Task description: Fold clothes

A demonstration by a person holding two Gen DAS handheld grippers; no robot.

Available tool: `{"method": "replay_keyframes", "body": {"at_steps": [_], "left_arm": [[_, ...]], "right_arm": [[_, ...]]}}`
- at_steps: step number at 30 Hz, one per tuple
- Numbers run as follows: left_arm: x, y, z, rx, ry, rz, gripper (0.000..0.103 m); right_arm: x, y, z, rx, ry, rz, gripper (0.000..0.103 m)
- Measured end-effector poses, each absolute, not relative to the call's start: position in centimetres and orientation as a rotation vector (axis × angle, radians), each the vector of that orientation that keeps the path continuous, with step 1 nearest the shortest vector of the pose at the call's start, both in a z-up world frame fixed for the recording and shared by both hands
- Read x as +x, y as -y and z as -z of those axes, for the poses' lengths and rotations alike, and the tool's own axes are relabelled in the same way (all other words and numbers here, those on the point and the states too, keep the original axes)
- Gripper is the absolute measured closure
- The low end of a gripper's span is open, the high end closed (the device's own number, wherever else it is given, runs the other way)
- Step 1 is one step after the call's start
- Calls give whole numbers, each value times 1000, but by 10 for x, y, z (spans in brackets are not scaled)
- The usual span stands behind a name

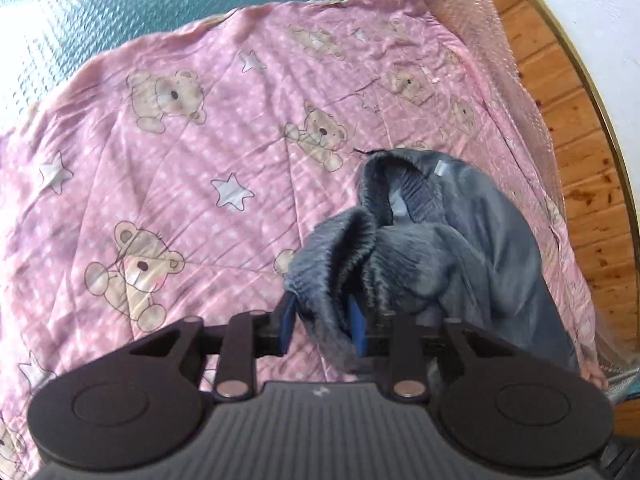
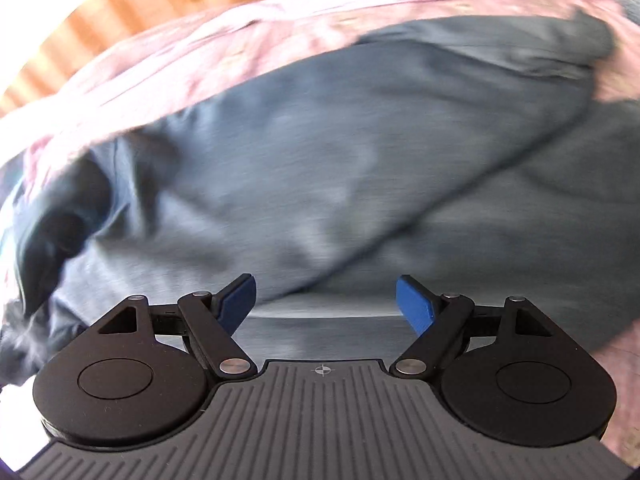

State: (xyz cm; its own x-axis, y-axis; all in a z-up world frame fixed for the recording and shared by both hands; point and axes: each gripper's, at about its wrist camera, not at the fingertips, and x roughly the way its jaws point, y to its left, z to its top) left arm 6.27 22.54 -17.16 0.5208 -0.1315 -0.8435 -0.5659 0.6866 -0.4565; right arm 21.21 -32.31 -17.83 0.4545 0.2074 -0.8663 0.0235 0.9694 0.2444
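The left gripper has its blue pads partly apart with a ribbed fold of the dark grey knitted garment bunched between them; the pads seem to press on the cloth, though the fold hides the contact. From there the garment rises in a crumpled heap, a small pale label showing near its top edge, and it lies on the right part of a pink quilted bedspread printed with teddy bears and white stars. Beyond the spread are a teal textured mat, a strip of clear bubble wrap along the spread's far right edge, and orange-brown wooden planks. The right gripper stands wide, nothing between its blue pads, hovering close above the same garment, which fills that blurred view and covers most of the bedspread under it; wooden planks show past its edge.
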Motion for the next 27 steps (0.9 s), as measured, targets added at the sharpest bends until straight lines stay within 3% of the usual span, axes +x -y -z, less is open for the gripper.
{"method": "replay_keyframes", "body": {"at_steps": [1,4,9,12,19,24,25,26,27], "left_arm": [[62,-222,167,-766,-984,-291,49],[66,-224,152,-770,-892,-283,46],[72,-245,129,-850,-747,-269,32],[89,-258,132,-979,-723,-161,14],[198,-239,208,-1059,-886,30,16],[232,-231,237,-1013,-936,91,26],[234,-233,237,-1015,-923,113,43],[238,-235,236,-1019,-916,141,79],[242,-238,230,-1018,-902,167,100]], "right_arm": [[214,316,178,226,-1101,-132,23],[216,303,176,206,-1112,-157,23],[208,301,170,183,-1109,-130,22],[204,285,167,165,-1113,-133,22],[186,218,158,156,-1110,-253,22],[158,213,159,139,-1134,-187,22],[152,214,160,138,-1145,-163,22],[146,215,161,139,-1155,-139,22],[140,217,162,142,-1162,-118,22]]}}
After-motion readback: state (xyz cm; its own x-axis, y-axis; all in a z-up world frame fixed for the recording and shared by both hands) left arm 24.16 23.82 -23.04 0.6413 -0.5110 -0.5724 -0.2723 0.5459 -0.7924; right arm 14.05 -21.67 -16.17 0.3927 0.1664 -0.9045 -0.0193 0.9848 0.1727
